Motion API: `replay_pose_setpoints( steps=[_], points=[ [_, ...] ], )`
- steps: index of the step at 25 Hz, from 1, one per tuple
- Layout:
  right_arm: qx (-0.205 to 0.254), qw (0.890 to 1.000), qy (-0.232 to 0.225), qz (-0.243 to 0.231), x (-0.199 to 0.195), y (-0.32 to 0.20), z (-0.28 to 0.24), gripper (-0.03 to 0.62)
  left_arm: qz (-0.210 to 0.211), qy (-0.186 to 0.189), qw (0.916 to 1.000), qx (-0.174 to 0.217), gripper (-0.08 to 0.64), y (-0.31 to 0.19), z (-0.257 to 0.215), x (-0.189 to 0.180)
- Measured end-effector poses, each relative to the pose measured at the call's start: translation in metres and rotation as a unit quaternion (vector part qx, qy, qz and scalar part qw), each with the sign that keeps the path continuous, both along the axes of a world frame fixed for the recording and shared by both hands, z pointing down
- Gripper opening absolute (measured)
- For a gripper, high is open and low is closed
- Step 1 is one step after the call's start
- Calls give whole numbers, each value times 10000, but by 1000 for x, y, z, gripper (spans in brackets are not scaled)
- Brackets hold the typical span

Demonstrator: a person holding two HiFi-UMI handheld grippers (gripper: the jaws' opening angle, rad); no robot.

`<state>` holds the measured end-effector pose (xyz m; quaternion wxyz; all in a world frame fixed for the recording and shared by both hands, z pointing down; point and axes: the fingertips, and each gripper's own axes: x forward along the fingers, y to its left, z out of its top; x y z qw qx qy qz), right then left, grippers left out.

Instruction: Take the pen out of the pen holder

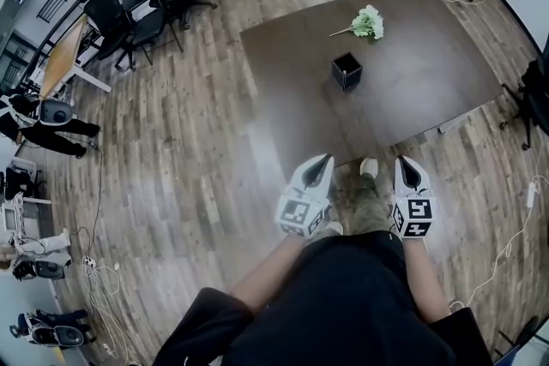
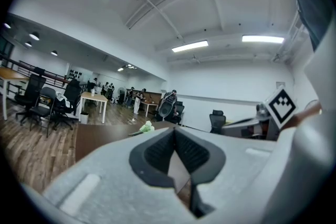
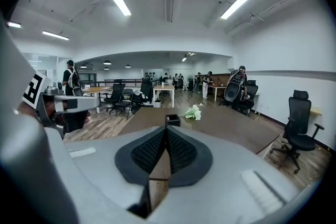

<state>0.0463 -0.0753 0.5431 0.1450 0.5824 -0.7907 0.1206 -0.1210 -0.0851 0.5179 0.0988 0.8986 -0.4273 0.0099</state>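
Note:
A black square pen holder (image 1: 346, 71) stands near the middle of a dark brown table (image 1: 429, 90). In the right gripper view the pen holder (image 3: 172, 120) is small and far ahead, and I cannot make out a pen in it. My left gripper (image 1: 322, 160) and right gripper (image 1: 404, 161) hang side by side close to my body, short of the table's near edge. Both are shut with nothing between their jaws. In their own views the left gripper (image 2: 175, 131) and right gripper (image 3: 166, 131) show pads pressed together at the tips.
A bunch of pale green flowers (image 1: 368, 21) lies on the table beyond the holder. Office chairs (image 1: 137, 9) and desks stand at the far left, cables (image 1: 90, 261) trail on the wood floor, and people (image 3: 70, 78) stand around the room. A black chair (image 3: 297, 128) sits at the table's right.

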Motion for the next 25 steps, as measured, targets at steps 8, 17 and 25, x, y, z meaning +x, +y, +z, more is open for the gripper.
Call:
replay_pose_setpoints(
  steps=[8, 17, 25],
  points=[
    [-87, 9995, -249, -181, 26, -103, 16, 0, -134, -197, 9995, -227, 3, -99, 19, 31],
    [-499, 9970, -373, -459, 75, -226, 41, 0, -510, -413, 9955, -679, 3, -227, 44, 76],
    [-805, 9926, -434, -803, 110, -314, 79, 2, -608, -819, 9900, -978, 3, -326, 96, 115]
  ],
)
